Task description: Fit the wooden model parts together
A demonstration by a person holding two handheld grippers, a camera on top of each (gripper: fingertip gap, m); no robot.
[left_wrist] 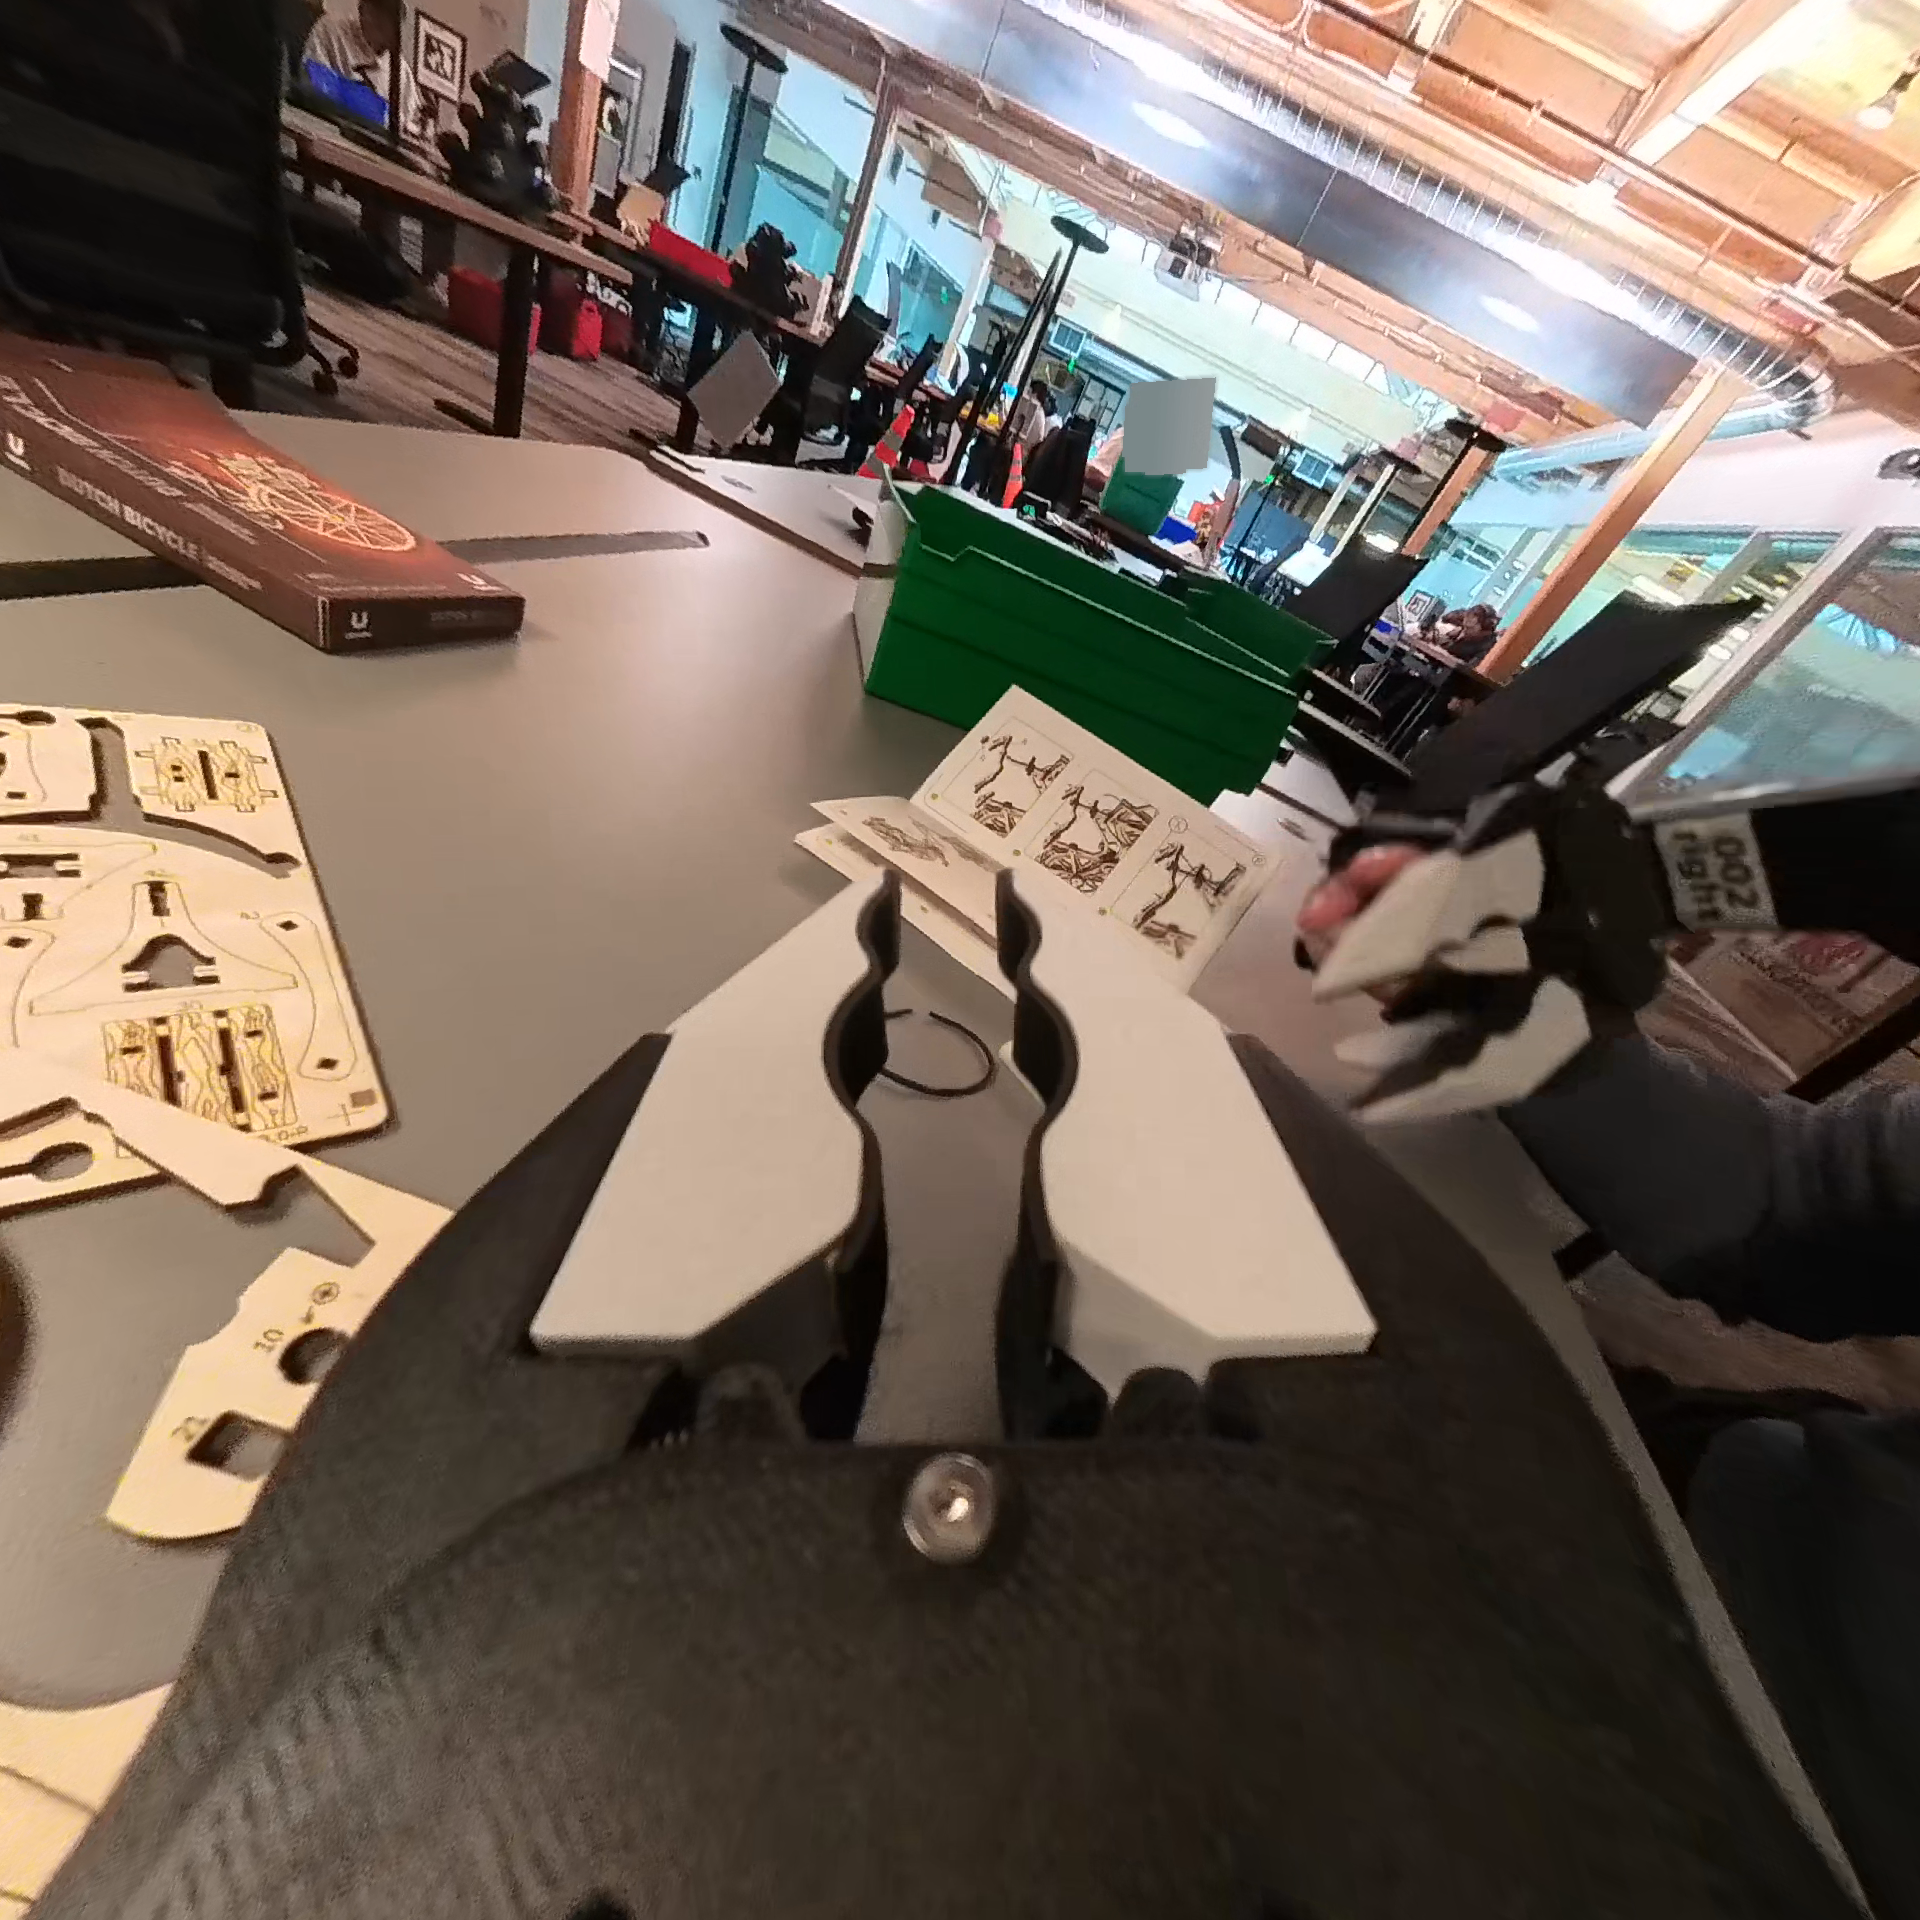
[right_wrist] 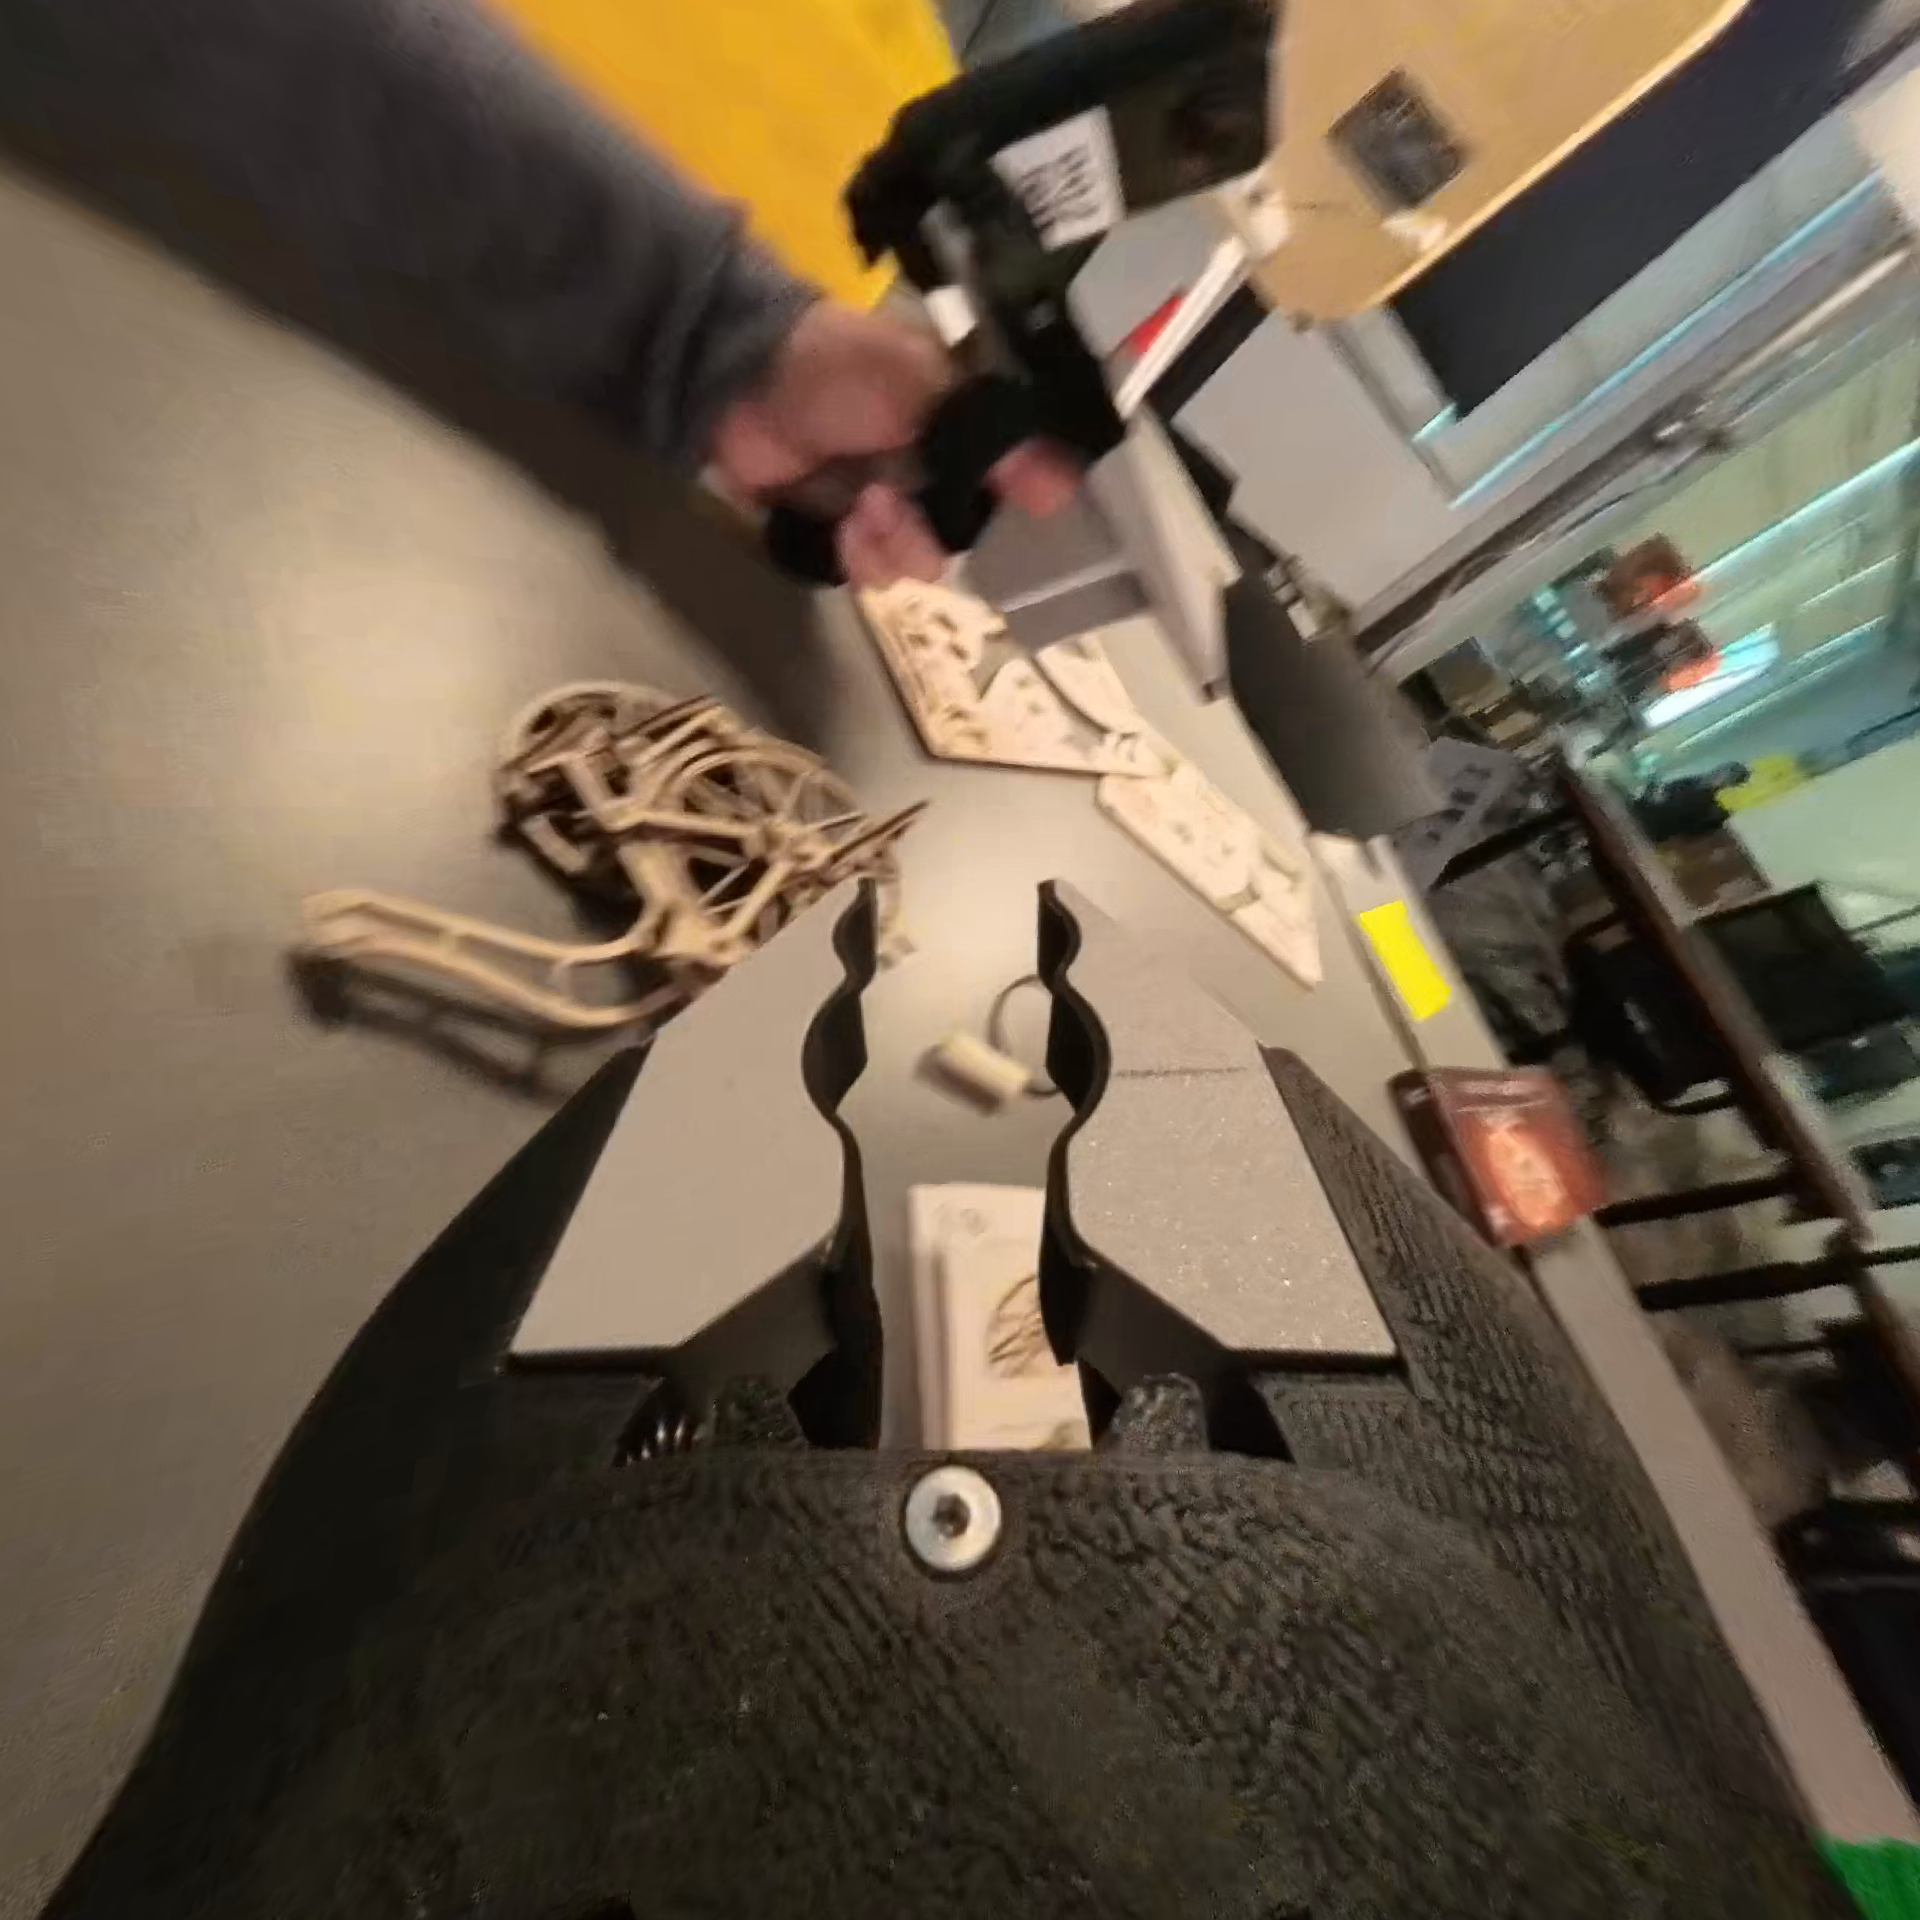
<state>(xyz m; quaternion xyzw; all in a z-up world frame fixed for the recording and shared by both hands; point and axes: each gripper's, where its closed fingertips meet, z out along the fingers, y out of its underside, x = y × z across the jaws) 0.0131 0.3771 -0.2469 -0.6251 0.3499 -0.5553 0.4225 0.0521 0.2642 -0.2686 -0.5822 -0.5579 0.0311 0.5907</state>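
My left gripper (left_wrist: pixel 943 894) is open and empty, low over the grey table (left_wrist: pixel 582 748). A thin black ring (left_wrist: pixel 935 1055) lies on the table between its fingers. Punched wooden part sheets (left_wrist: pixel 187 914) lie to its left. My right gripper (right_wrist: pixel 951 904) is open and empty above the table, tilted and blurred. Beyond it lies the part-built wooden bicycle model (right_wrist: pixel 644 862), a small pale wooden piece (right_wrist: pixel 977 1070) by a ring, and wooden sheets (right_wrist: pixel 1122 769). The right gripper also shows in the left wrist view (left_wrist: pixel 1351 1023), at the right, off the table edge.
A dark model box (left_wrist: pixel 239 509) lies at the back left. An instruction leaflet (left_wrist: pixel 1091 842) lies ahead of the left gripper, with stacked green bins (left_wrist: pixel 1081 644) behind it. The person's left hand and sleeve (right_wrist: pixel 582 281) hold the other gripper. A booklet (right_wrist: pixel 987 1309) lies under the right gripper. The right tips stand about 9 centimetres off the small pale wooden piece (right_wrist: pixel 977 1070).
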